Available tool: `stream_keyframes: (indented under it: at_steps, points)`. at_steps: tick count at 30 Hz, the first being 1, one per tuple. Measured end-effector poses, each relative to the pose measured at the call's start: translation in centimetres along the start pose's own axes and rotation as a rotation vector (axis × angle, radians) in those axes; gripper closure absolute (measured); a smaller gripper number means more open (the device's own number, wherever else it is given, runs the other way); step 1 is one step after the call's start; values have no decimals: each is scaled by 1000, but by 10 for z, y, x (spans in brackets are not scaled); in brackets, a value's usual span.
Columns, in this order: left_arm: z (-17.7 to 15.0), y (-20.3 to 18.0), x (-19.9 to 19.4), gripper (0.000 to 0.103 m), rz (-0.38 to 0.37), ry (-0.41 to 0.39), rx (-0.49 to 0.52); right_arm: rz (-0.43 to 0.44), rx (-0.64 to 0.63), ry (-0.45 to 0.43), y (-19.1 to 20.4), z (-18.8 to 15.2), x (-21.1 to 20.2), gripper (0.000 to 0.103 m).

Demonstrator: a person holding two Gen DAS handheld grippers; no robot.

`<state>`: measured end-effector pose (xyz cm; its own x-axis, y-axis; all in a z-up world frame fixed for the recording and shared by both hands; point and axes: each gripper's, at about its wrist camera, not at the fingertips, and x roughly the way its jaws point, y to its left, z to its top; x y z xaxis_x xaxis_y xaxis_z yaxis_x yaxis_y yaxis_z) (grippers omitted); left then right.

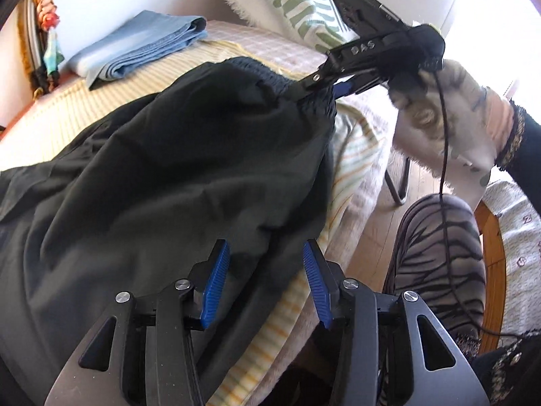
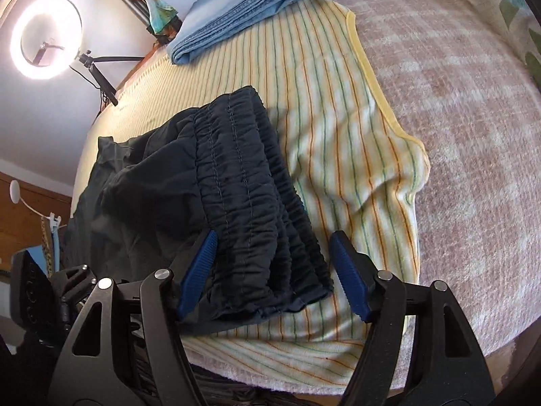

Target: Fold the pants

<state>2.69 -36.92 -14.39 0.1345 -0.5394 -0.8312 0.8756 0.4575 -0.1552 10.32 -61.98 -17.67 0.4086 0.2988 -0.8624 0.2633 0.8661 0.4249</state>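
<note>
**Straddling the black pants, both claws wide**

Black pants lie bunched on a yellow striped towel, which is spread over a pink checked blanket.

Right wrist view:
- Right gripper is spread wide, with the pants' elastic waistband lying between the blue pads.
- Nothing is clamped. The band looks doubled over, with several gathered layers stacked at the near end.
- Only this view shows the lit ring light on its stand at upper left.

Left wrist view:
- Left gripper is also wide apart. The edge of the black fabric runs between its pads, with striped towel showing below. I cannot tell whether the pads touch the cloth.
- Only this view shows the right gripper from outside: its tips are at the waistband on the far side of the heap, held by a gloved right hand with a cable hanging from it.
- Also only here: a green-patterned pillow behind the tool, and the person's tiger-striped leg beside the bed edge.

Both views show folded blue jeans on the far part of the towel, well apart from the pants.
</note>
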Motion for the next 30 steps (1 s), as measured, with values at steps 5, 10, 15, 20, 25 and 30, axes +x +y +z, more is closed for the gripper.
stream_keyframes:
  at_steps: [5,10,15,20,25,30]
  points:
    - [-12,13,-23,59,1,-32,-45,-34,-34,-46,6,-10,-1,40]
    - [-34,46,-57,59,64,-69,-101,-33,3,-108,4,-13,-14,72]
    - [-62,58,-59,59,106,-25,-84,-42,-22,-142,17,-15,-26,80]
    - [-73,46,-43,59,116,13,-7,-64,-34,-139,26,-11,-35,81]
    - [-73,46,-30,67,91,29,23,-73,2,-130,20,-9,-35,81]
    - [-76,46,-33,99,75,31,74,-84,30,-117,13,-9,-29,81]
